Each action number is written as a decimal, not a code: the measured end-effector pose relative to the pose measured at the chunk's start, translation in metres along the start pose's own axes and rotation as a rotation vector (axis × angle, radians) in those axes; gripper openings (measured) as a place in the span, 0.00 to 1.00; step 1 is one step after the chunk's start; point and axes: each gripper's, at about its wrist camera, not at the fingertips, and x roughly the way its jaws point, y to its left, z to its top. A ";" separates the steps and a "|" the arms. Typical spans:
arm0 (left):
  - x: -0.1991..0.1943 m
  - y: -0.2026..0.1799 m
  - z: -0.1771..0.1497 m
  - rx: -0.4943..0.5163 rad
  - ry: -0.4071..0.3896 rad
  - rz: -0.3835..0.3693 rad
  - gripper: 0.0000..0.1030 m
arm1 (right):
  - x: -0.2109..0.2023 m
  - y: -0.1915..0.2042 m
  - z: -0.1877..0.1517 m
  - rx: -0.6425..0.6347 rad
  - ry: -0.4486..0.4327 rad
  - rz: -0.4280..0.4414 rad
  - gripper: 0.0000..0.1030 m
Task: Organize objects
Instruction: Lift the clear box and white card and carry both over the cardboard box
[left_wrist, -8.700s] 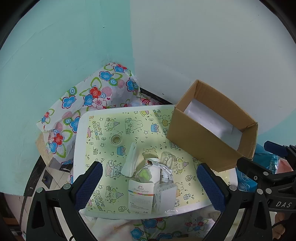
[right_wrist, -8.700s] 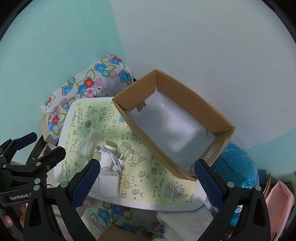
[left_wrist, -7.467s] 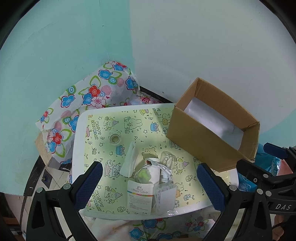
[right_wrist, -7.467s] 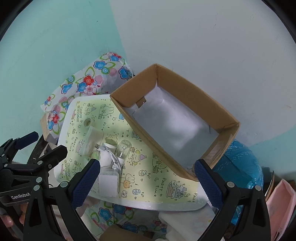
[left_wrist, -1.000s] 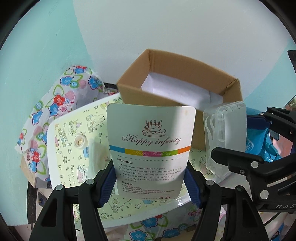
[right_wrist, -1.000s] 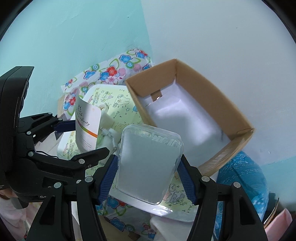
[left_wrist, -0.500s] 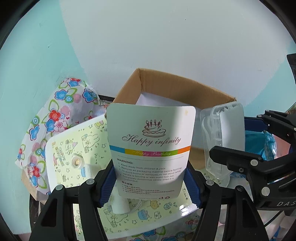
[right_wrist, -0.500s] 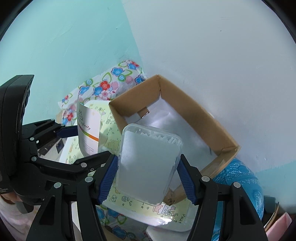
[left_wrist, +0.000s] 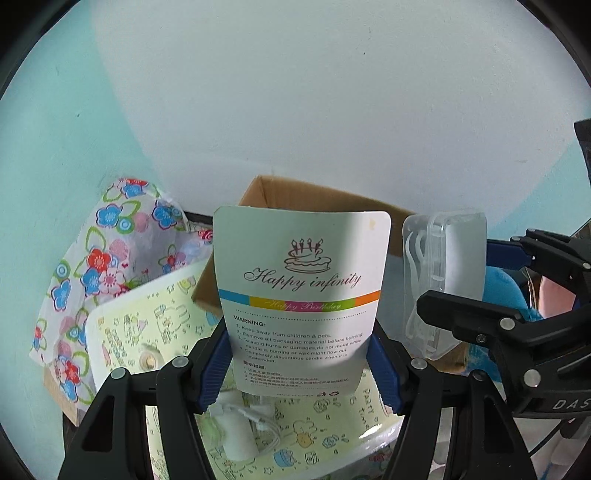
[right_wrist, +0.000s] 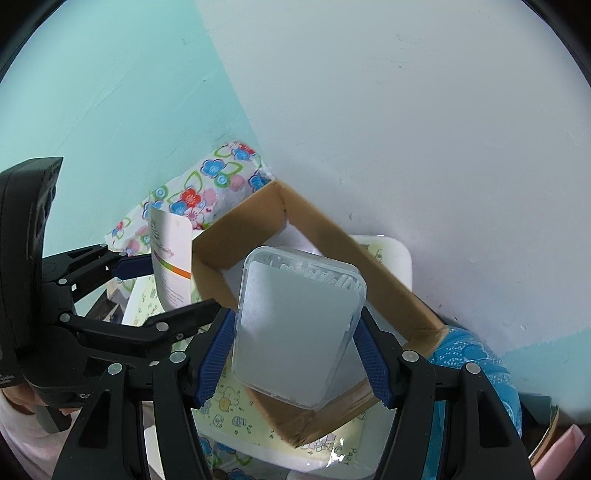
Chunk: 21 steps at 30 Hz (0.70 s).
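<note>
**Caller:** Cardboard fills more of your view now. A second ago the cardboard box (right_wrist: 325, 295) sat further off; both hands have carried their loads toward it, so you're closing on the drop.

**Spotter:** What do the tongs have?

**Caller:** Your left tongs (left_wrist: 303, 365) are clamped about half open on the candle card (left_wrist: 301, 295), held upright at 12 o'clock from the pads. Your right tongs (right_wrist: 295, 362) grip the clear plastic case (right_wrist: 299, 328) by its sides, just as wide.

**Spotter:** Where's each relative to the box?

**Caller:** The right view looks down into the box, with the case over its near wall at 6 o'clock. The left view hides that interior behind the card, but it alone shows the white cable (left_wrist: 243, 424) left on the patterned table (left_wrist: 166, 325), at 7 o'clock.
</note>
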 end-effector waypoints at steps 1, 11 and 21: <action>0.003 -0.002 0.004 0.001 -0.002 -0.001 0.67 | 0.001 -0.002 0.001 0.005 0.000 0.001 0.65; 0.021 0.001 0.025 0.016 -0.003 -0.006 0.67 | 0.014 -0.027 -0.003 0.071 -0.001 0.007 0.65; 0.050 -0.008 0.035 0.006 0.008 -0.055 0.67 | 0.028 -0.030 -0.011 0.084 0.017 -0.002 0.65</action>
